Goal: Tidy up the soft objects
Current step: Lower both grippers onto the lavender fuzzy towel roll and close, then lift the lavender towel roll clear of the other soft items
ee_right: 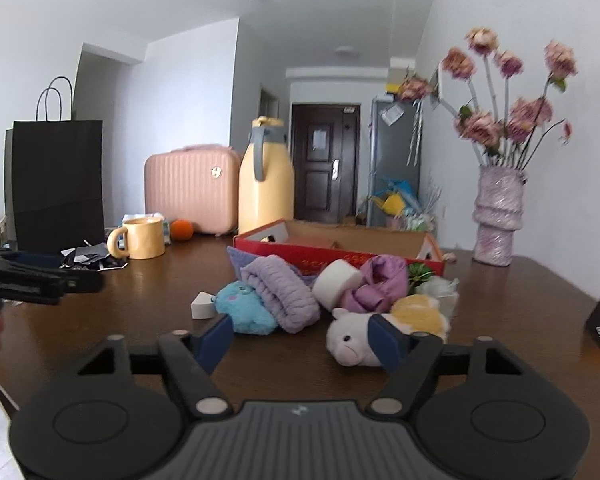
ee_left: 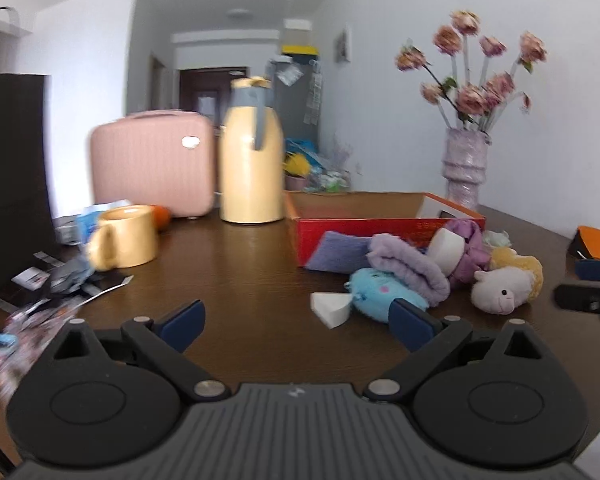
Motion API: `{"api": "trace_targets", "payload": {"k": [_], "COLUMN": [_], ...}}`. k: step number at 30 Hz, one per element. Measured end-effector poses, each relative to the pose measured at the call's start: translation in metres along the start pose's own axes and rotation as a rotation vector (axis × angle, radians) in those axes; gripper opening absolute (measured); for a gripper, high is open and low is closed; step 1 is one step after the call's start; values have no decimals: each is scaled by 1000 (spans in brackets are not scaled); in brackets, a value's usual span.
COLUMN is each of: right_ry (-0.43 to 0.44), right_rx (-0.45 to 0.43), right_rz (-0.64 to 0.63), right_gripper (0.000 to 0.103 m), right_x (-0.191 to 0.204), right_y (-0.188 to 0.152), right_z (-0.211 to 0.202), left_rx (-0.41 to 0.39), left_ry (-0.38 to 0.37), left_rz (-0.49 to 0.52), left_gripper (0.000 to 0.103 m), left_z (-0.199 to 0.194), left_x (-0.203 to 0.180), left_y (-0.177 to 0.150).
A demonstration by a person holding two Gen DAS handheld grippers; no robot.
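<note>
A red box [ee_right: 340,254] sits open on the brown table [ee_right: 140,320]. The soft things lie in a heap just in front of the box: a blue plush [ee_right: 246,308], a lilac towel roll [ee_right: 284,292], a white sponge [ee_right: 337,282], a purple cloth [ee_right: 380,284] and a white sheep toy [ee_right: 350,342]. A white wedge [ee_right: 203,305] lies left of the heap. Left of the box stand a yellow jug [ee_right: 265,184], a mug [ee_right: 142,238] and a pink case [ee_right: 190,194]; right of the box stands a vase [ee_right: 498,216]. The left gripper [ee_left: 296,320] is spread with nothing between its pads, short of the blue plush. The right gripper [ee_right: 302,340] is also spread and empty, its right pad in front of the sheep toy.
</note>
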State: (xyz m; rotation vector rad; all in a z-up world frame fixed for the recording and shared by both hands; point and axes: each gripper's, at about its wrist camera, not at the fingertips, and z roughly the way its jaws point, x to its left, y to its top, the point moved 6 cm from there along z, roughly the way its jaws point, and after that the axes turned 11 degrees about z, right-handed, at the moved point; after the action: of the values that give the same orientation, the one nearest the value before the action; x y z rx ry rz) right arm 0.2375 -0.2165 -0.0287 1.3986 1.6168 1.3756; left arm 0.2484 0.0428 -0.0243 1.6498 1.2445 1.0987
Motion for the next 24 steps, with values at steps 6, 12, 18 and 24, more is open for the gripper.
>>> {"api": "trace_targets", "payload": {"k": [6,12,18,24], "right_ry": [47,32,1,24], "right_rx": [111,195,259,258], "right_rz": [-9,65,98,89], "right_gripper": [56,38,38,12], "right_x": [5,-2,-12,-9], "right_y": [18,16,10,4], "right_z": [56,123,163,169], "left_rx": [39,88,122,102], "left_ry": [-112,-198,-276,-296], "left_rz": [28,81,121,122], "left_gripper": [80,60,27,2], "left_z": [57,118,160,157], "left_x": [-11,-37,-63,-66], "left_y": [28,45,49,50]}}
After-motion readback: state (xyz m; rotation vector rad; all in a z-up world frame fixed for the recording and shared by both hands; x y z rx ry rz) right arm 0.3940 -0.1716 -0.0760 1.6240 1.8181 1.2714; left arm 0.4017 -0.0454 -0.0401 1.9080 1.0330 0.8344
